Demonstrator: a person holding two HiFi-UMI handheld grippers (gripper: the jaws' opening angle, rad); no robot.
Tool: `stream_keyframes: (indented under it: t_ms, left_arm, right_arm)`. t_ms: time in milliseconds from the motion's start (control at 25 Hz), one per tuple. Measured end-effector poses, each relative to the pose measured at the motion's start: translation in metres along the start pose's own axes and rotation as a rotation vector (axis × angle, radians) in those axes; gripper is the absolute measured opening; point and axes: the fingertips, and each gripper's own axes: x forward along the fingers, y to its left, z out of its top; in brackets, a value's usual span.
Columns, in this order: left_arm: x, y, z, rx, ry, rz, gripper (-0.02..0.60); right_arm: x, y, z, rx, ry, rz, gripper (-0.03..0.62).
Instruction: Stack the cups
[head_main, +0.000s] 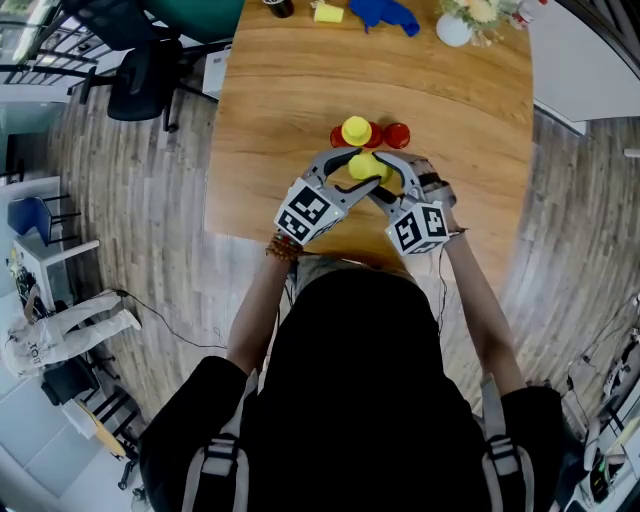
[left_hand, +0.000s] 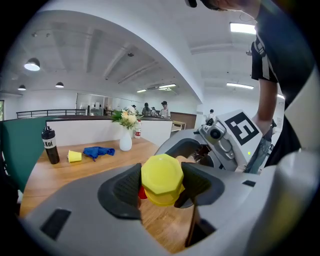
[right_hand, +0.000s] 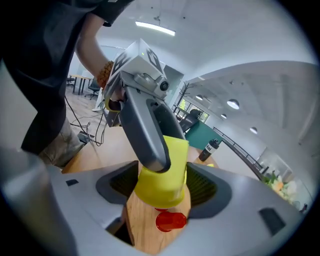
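1. Held yellow cup: it is carried just above the near part of the wooden table, in front of the person, where both grippers meet.
2. Left gripper: the jaws are clamped on the held yellow cup, and both pads are seen pressed against its sides.
3. Right gripper: the jaws are spread wide to either side of the same cup. A sliver of gap is seen at each pad, so it is judged not to be gripping.
4. Axis of the held cup: the flat base is turned up and tipped toward the left gripper. The wider mouth is directed down toward the table and away from it.
5. Standing cups: a second yellow cup is set among red cups near the table's middle. Whether it is seated on one of them cannot be told.
6. Deciding relation: the standing cups are placed just beyond the held cup, straight ahead of both grippers and lower. The load is borne by the left gripper, so a short forward carry and a mouth-down lowering are judged to be required.
7. Far edge items, untouched: small yellow cup on its side, blue cloth, white vase.
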Motion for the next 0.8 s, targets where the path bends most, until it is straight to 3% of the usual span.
stream_keyframes:
  t_ms: [360, 560, 800]
  left_arm:
    - [0.001, 0.001, 0.003, -0.028, -0.030, -0.015, 0.270]
    - [-0.017, 0.021, 0.005, -0.124, -0.100, 0.039, 0.270]
    - [-0.036, 0.041, -0.006, -0.178, -0.110, 0.103, 0.270]
  right_arm:
    - [0.003, -0.004, -0.008, 0.068, 0.002, 0.004, 0.308]
    - [0.007, -0.023, -0.029, 0.262, -0.031, -0.044, 0.304]
    - [0.024, -0.056, -0.068, 0.460, -0.074, -0.168, 0.304]
